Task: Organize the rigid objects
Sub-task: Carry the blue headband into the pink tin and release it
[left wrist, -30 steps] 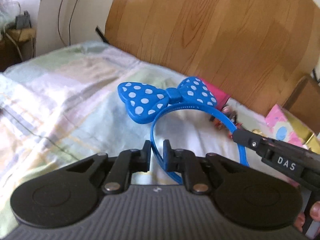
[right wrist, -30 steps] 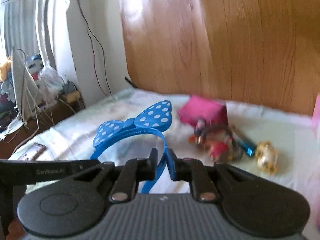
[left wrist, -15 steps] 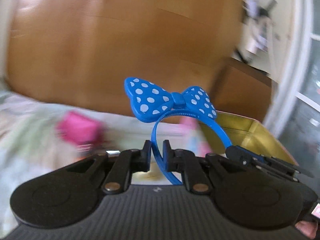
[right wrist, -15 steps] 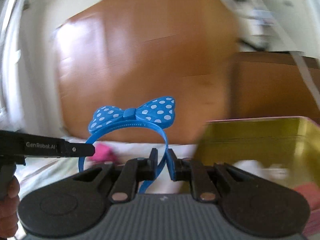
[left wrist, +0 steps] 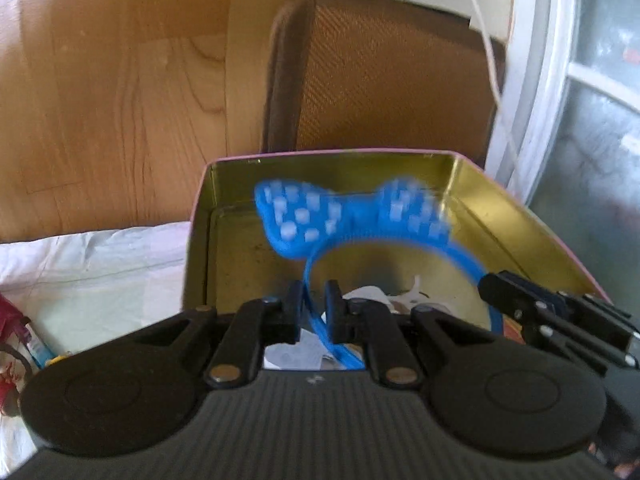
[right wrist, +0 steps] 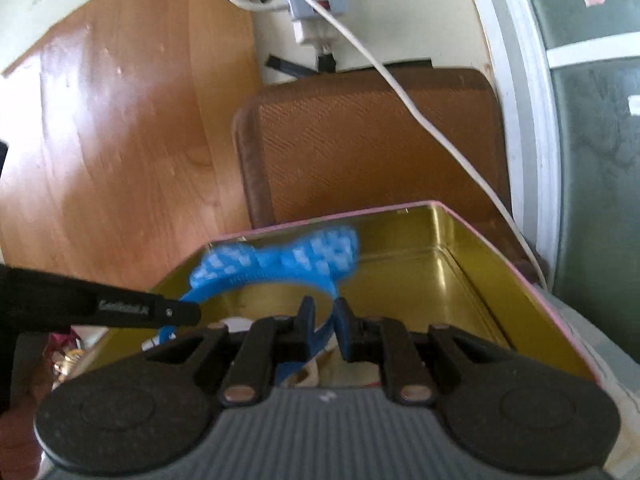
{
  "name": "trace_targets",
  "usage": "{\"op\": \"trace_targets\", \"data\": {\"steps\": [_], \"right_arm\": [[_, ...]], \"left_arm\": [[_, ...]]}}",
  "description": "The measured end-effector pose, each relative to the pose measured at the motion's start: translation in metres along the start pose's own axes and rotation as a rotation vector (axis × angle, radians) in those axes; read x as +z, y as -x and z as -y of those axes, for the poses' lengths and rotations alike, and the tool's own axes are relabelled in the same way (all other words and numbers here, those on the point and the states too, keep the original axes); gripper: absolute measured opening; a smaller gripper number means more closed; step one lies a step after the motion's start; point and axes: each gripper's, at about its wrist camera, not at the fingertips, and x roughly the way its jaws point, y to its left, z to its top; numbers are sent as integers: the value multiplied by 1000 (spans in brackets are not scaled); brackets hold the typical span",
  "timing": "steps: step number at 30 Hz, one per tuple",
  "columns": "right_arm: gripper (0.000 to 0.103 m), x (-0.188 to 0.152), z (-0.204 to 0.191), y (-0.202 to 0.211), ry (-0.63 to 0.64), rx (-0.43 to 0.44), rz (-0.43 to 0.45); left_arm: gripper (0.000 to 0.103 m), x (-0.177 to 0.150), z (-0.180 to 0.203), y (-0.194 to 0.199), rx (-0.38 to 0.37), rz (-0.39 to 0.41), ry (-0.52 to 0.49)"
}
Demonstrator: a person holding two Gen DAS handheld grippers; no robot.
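Note:
A blue headband with a white-dotted bow (left wrist: 352, 216) hangs over an open gold-lined tin with a pink rim (left wrist: 520, 216). My left gripper (left wrist: 314, 312) is shut on one end of the band. My right gripper (right wrist: 323, 322) is shut on the other end; the bow (right wrist: 280, 262) shows blurred in front of it. The tin (right wrist: 472, 272) is right below and ahead of both grippers. White scraps (left wrist: 372, 294) lie on the tin's floor. Each gripper shows in the other's view: the right gripper (left wrist: 544, 308) and the left gripper (right wrist: 120, 308).
A wooden headboard (left wrist: 100, 100) stands behind on the left. A brown padded panel (left wrist: 380, 76) stands behind the tin. A white cable (right wrist: 420, 116) hangs over it. A window frame (left wrist: 540, 80) is at the right. The white sheet (left wrist: 92, 272) with small items (left wrist: 16, 344) lies left.
Both grippers have carried the headband to the right, from over the bed to over the open tin, and lowered it toward the tin's inside.

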Motion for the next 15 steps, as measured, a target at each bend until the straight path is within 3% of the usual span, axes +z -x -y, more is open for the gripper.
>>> {"op": "trace_targets", "data": {"steps": [4, 11, 15], "right_arm": [[29, -6, 6, 0, 24, -19, 11], [29, -5, 15, 22, -49, 38, 82], [30, -6, 11, 34, -65, 54, 119]], "left_arm": [[23, -3, 4, 1, 21, 8, -10], [34, -2, 5, 32, 74, 65, -6], [35, -3, 7, 56, 123, 102, -50]]}}
